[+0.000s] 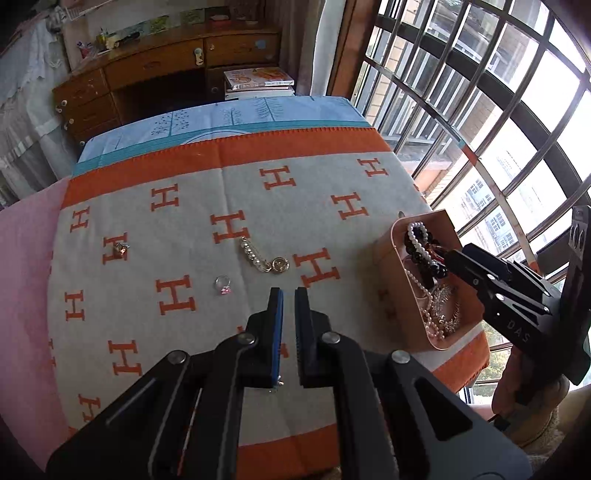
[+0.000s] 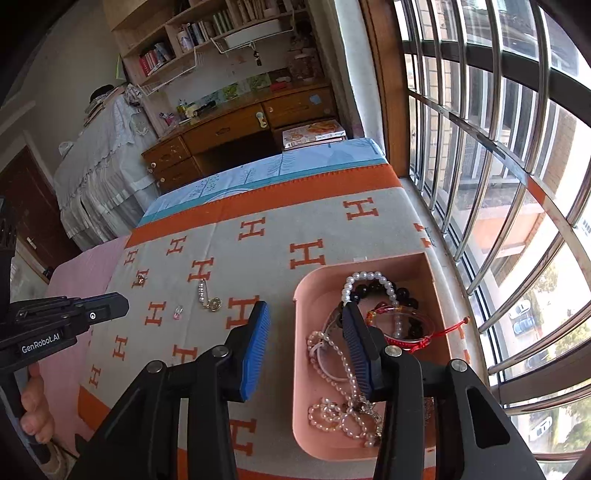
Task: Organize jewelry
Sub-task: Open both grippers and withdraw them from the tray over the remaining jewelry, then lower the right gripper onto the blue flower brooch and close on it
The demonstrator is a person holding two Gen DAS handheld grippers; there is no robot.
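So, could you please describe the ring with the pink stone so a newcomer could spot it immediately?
Look at the grey blanket patterned with orange H letters. Three pieces lie loose on it, left of the pink tray. The ring is nearest the left gripper: a small silver band with a pink stone.

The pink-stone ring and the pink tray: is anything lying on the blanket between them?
Yes, in both views a pearl brooch with a gold disc lies between the ring and the tray.

Window: barred window from 1 to 4 o'clock, bright daylight.
Furniture: wooden desk at 11 o'clock; bookshelf above.
Surface: orange-and-grey H-patterned blanket, centre.
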